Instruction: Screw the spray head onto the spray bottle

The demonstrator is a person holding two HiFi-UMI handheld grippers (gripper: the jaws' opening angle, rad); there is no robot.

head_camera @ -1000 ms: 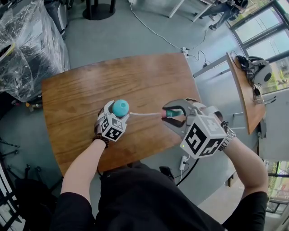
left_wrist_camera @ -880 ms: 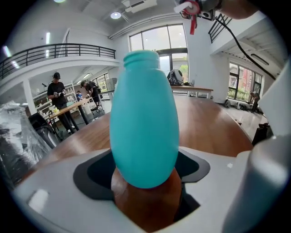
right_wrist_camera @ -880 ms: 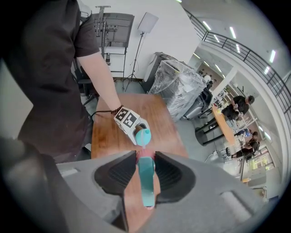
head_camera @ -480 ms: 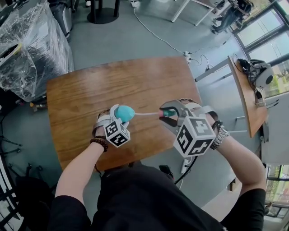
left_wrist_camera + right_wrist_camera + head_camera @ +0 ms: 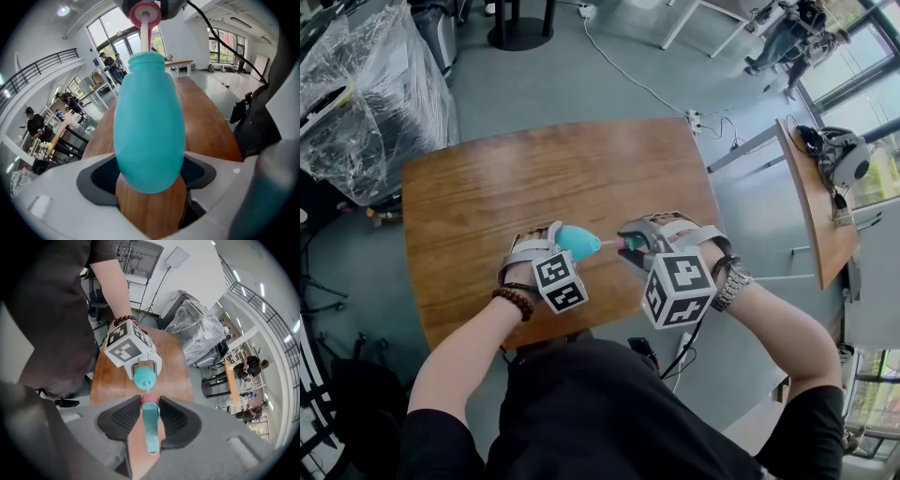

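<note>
1. The left claw (image 5: 551, 242) is clamped wide around the fat lower part of the teal bottle (image 5: 149, 122), with a pad pressing on either side; the bottle is held off the table (image 5: 487, 187), its neck pointing away from this claw toward the other one.
2. The right claw (image 5: 634, 240) is closed narrowly on the spray head (image 5: 151, 427), which lies lengthwise between its pads; the pink collar (image 5: 145, 11) sits at the claw's tips and the white tube (image 5: 145, 37) runs out beyond them.
3. A second ago the bottle stood nearly upright in the left claw with its mouth facing up, and a long stretch of tube lay bare between the two claws; now the bottle is tipped over toward the right claw, the claws have drawn close, and only a short piece of tube shows.
4. That suggests the tube is now fed well down into the bottle; the collar hangs just ahead of the mouth but apart from it, so feeding in looks nearly finished and screwing has not begun.
5. The next move probably calls for seating the collar squarely on the neck before any twist; if the head meets the neck at a slant, the thread could catch crooked.
</note>
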